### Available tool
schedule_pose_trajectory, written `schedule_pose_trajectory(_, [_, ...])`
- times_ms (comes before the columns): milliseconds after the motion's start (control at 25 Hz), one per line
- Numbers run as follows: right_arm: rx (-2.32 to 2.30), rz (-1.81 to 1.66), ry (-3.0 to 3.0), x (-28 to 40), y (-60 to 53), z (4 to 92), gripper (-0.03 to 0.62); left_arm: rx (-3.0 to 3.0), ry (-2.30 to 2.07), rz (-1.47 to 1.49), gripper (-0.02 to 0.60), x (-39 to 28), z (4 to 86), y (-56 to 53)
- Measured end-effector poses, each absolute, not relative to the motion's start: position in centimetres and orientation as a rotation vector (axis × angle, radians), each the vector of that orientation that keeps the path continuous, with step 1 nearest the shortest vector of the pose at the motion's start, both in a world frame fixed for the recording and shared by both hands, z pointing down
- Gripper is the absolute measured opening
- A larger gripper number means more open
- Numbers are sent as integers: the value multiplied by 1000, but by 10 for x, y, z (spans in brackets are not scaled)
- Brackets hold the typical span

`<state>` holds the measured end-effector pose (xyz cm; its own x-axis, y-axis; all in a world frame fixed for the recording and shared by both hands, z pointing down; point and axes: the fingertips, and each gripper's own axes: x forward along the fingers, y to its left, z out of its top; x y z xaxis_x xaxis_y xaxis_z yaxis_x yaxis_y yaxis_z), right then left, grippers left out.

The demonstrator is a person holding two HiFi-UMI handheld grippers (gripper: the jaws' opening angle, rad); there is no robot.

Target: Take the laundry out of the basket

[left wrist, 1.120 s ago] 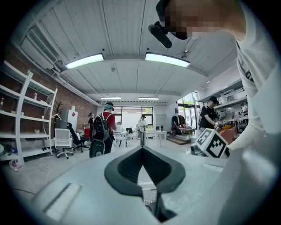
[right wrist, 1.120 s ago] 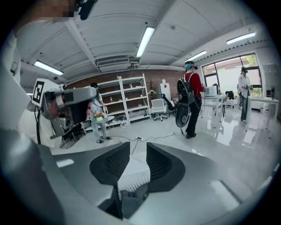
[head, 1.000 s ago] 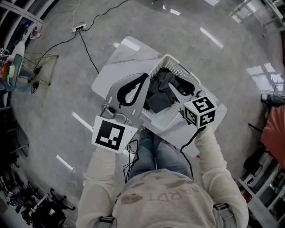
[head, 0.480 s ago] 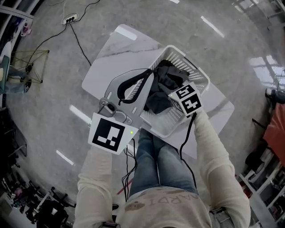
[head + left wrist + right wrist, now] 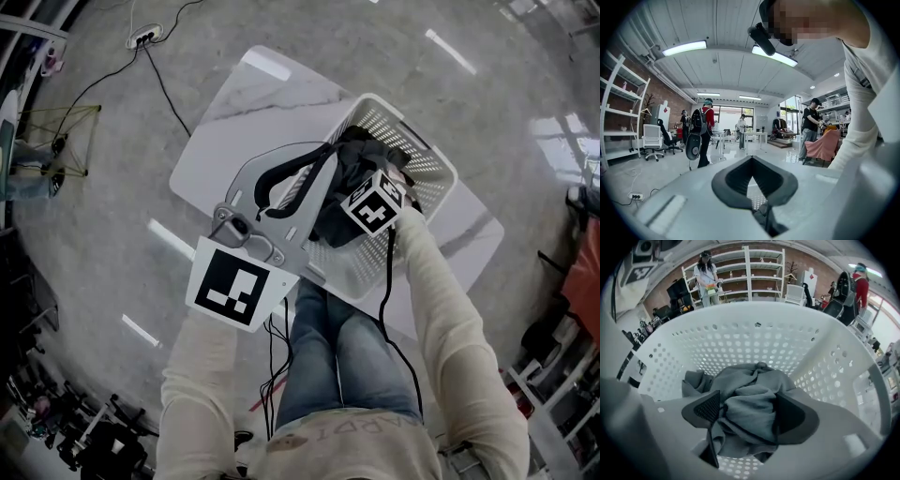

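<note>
Nothing is out yet: the grey laundry [image 5: 750, 380] lies heaped in the basket [image 5: 740, 338] on the desk [image 5: 244, 103], straddled ungripped by the right gripper's [image 5: 746, 405] fingers, which have just been spreading wide, while the left gripper's [image 5: 751, 159] fingers are clenched on nothing.

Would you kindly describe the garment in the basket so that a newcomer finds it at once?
On the grey floor stands a white table, and on it a white perforated laundry basket. Inside lies a crumpled dark-grey garment, the one soft, dark heap against the pale, holed walls.
</note>
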<state>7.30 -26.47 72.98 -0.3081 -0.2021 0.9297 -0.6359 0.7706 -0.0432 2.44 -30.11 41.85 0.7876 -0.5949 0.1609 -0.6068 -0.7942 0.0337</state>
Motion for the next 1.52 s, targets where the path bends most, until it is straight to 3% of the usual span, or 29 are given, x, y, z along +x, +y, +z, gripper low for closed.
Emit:
schedule_pose_trajectory(440, [616, 645, -1824, 80, -267, 787, 477, 2881, -924, 251, 2, 25, 446, -316])
schedule_pose_trajectory(640, [617, 739, -1792, 80, -271, 802, 476, 2857, -923, 252, 0, 21, 459, -327])
schedule_pose_trajectory(800, [629, 771, -1750, 79, -275, 801, 416, 2840, -941, 239, 2, 19, 462, -331])
schedule_pose_trajectory(1040, [747, 771, -1772, 80, -271, 787, 225, 2836, -948, 250, 2, 20, 462, -330])
schedule_pose_trajectory(1120, [784, 788, -1791, 81, -268, 781, 188, 2838, -952, 248, 2, 21, 459, -327])
schedule_pose_trajectory(1240, [821, 799, -1830, 86, -267, 769, 152, 2852, -949, 265, 2, 25, 453, -322])
schedule_pose_trajectory(1520, [861, 755, -1946, 78, -269, 724, 137, 2856, -989, 261, 1, 19, 435, -314])
